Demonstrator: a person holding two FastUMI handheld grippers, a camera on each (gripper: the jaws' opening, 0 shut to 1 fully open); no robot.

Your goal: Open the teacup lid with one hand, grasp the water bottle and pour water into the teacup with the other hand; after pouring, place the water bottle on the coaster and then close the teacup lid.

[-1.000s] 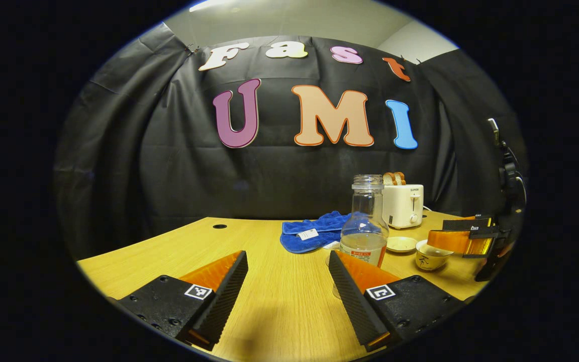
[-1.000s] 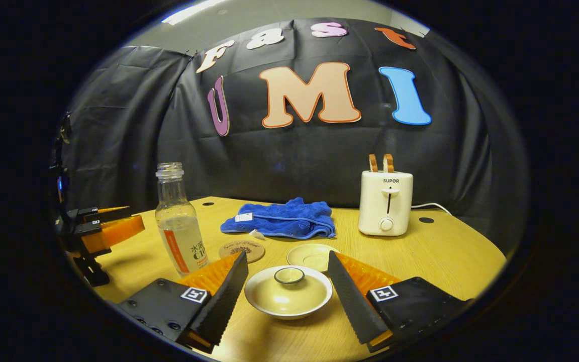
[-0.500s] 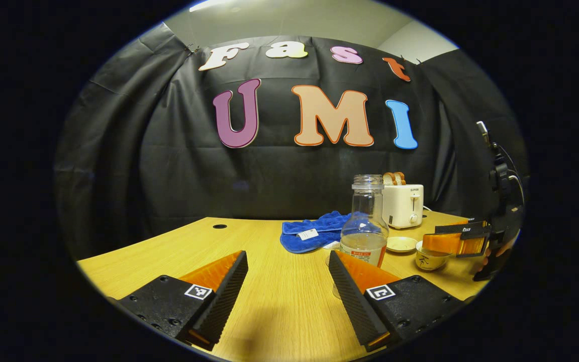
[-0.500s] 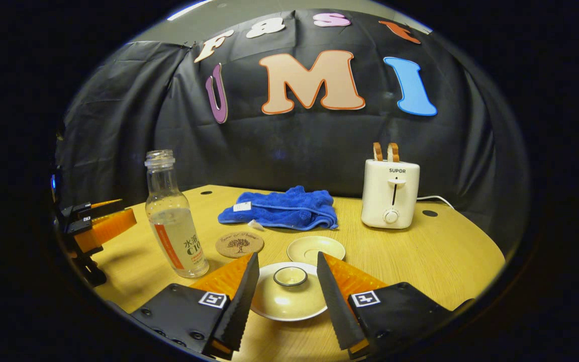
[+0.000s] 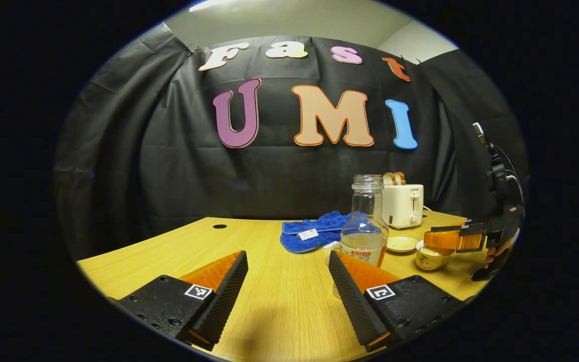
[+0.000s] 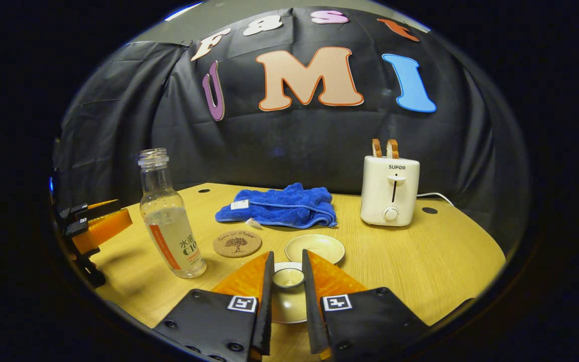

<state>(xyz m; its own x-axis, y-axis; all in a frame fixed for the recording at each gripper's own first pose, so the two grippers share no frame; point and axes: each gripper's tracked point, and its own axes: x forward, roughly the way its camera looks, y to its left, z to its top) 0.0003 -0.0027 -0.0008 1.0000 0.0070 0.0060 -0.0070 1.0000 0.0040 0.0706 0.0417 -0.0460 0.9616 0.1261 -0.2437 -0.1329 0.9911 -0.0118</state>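
Right gripper (image 6: 288, 301) reaching low over tabletop (image 6: 420, 261), tilting down, jaws closing in on lid (image 6: 288, 277) knob, contact unclear. Lid sitting on teacup (image 5: 429, 258). Bottle (image 6: 169, 216) standing uncapped left of it; coaster (image 6: 237, 243) and saucer (image 6: 314, 248) just beyond. Left gripper (image 5: 287, 296) hovering level, jaws gaping wide, gripping nothing, bottle ahead.

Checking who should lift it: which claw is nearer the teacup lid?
Right. The right claw straddles the teacup lid, its fingers close on either side of the knob. The left claw sits open farther off, beyond the water bottle.
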